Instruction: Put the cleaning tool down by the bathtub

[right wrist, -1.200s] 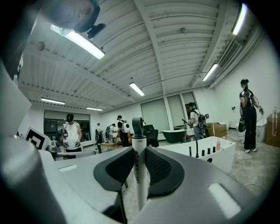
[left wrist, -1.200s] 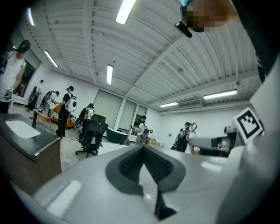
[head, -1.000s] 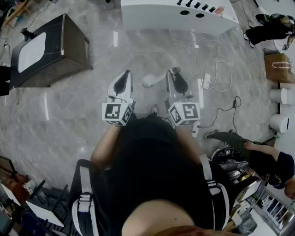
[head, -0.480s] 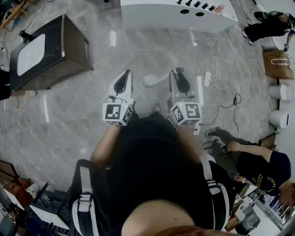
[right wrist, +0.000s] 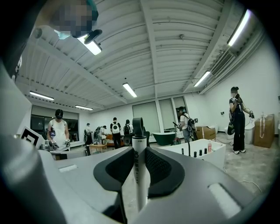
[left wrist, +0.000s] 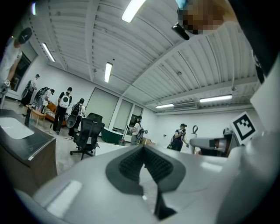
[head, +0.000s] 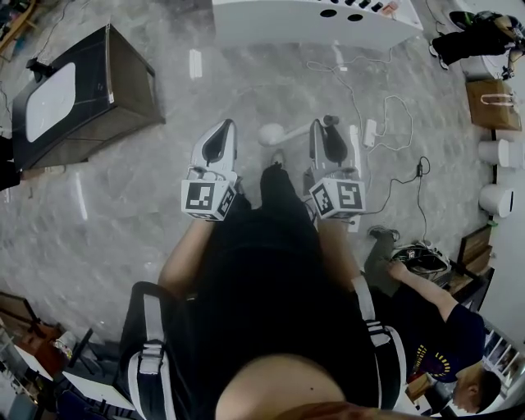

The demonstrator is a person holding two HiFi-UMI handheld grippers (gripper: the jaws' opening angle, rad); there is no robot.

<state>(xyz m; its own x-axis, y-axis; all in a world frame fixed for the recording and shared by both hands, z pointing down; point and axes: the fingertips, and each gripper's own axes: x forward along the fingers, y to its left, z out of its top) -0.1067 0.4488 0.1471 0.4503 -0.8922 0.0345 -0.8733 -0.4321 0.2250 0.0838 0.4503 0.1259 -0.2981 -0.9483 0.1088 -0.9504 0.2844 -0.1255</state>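
The cleaning tool [head: 271, 133] is a white brush with a round head and a white handle [right wrist: 138, 166] that ends in a black loop. My right gripper [head: 326, 131] is shut on that handle, which stands upright between the jaws in the right gripper view. My left gripper [head: 217, 135] is held level beside it, shut with nothing in it; in the left gripper view its pads [left wrist: 151, 168] meet. Ahead on the marble floor, at the top of the head view, lies the white bathtub [head: 287, 29], which also shows in the right gripper view [right wrist: 199, 153].
A dark vanity cabinet [head: 123, 90] with a white basin stands at the left. Cables and a power strip [head: 369, 131] lie on the floor to the right. A person [head: 435, 320] crouches at the lower right, by a paper bag [head: 492, 102] and white cylinders [head: 495, 198]. Small bottles [head: 361, 6] line the tub's rim.
The view has shifted towards the bathtub as the person steps forward; a leg now shows between the grippers. Both grippers keep their hold and spacing. The crouching person has moved lower.
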